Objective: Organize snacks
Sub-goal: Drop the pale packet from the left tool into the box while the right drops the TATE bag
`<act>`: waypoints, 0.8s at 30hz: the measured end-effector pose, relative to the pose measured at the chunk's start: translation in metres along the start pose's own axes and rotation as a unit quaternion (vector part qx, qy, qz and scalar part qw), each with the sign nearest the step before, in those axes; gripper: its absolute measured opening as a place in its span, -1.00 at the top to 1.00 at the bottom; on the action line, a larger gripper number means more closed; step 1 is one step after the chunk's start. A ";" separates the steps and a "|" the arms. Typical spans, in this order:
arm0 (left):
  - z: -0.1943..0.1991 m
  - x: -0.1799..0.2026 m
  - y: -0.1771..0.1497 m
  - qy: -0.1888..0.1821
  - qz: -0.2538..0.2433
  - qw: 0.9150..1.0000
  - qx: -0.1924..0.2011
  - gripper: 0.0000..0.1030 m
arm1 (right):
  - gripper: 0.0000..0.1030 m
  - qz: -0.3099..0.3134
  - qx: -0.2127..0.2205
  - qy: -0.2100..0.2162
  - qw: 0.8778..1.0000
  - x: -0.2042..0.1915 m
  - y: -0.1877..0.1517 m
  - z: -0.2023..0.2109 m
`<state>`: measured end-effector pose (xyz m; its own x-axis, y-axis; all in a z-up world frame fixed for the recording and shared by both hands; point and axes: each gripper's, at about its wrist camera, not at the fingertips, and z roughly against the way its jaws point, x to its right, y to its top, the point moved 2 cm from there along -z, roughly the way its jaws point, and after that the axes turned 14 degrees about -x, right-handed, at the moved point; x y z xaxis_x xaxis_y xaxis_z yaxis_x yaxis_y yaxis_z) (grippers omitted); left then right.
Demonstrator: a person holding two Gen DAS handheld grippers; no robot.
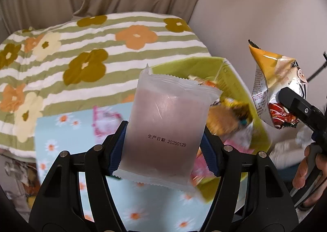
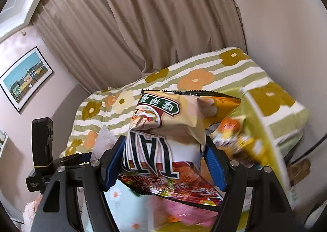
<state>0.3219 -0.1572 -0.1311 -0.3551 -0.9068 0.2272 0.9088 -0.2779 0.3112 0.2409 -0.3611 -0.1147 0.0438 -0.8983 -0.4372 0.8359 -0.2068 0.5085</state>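
My left gripper (image 1: 163,146) is shut on a frosted pink snack packet (image 1: 165,125) with a printed date, held upright above the blue daisy-print box (image 1: 61,129). My right gripper (image 2: 165,160) is shut on a gold and white chip bag (image 2: 163,129); the bag also shows in the left wrist view (image 1: 273,86), held to the right of the green box (image 1: 231,80). The green box holds several snack bags (image 1: 229,117). In the right wrist view the green box (image 2: 263,140) lies to the right and is blurred.
A bed with a green-striped flower quilt (image 1: 102,52) lies behind the boxes. Beige curtains (image 2: 132,27) hang at the back. A framed picture (image 2: 24,80) is on the left wall. The left gripper's body (image 2: 43,150) shows at the left of the right wrist view.
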 end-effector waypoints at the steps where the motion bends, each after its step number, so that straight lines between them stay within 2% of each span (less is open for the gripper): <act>1: -0.006 0.007 0.005 0.000 0.004 1.000 0.000 -0.23 | -0.33 0.006 -0.012 -0.002 1.000 0.009 0.007 -0.002; 6: -0.046 0.032 0.036 0.003 0.024 1.000 -0.020 -0.23 | -0.33 0.002 -0.042 0.007 0.999 0.047 0.020 -0.016; 13: -0.090 0.049 0.068 0.005 0.017 0.998 -0.053 -0.27 | -0.33 -0.007 -0.061 0.015 0.998 0.075 0.030 -0.036; 15: -0.092 0.051 0.069 0.005 0.018 0.998 -0.052 -0.46 | -0.33 -0.011 -0.068 0.020 0.997 0.080 0.032 -0.040; 16: -0.092 0.051 0.067 0.011 0.021 0.998 -0.051 -0.65 | -0.33 -0.013 -0.072 0.024 0.997 0.083 0.033 -0.042; 19: -0.091 0.042 0.058 0.025 0.032 0.998 -0.053 -0.82 | -0.33 -0.015 -0.076 0.022 0.997 0.091 0.039 -0.045; 24: -0.085 0.020 0.037 0.015 0.057 0.997 -0.054 -0.82 | -0.33 0.009 -0.087 -0.001 0.996 0.091 0.041 -0.053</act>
<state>0.3668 -0.2129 -0.1934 -0.2433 -0.9430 0.2269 0.9616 -0.2038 0.1840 0.3078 -0.4305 -0.1726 0.0584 -0.9020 -0.4278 0.9170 -0.1209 0.3801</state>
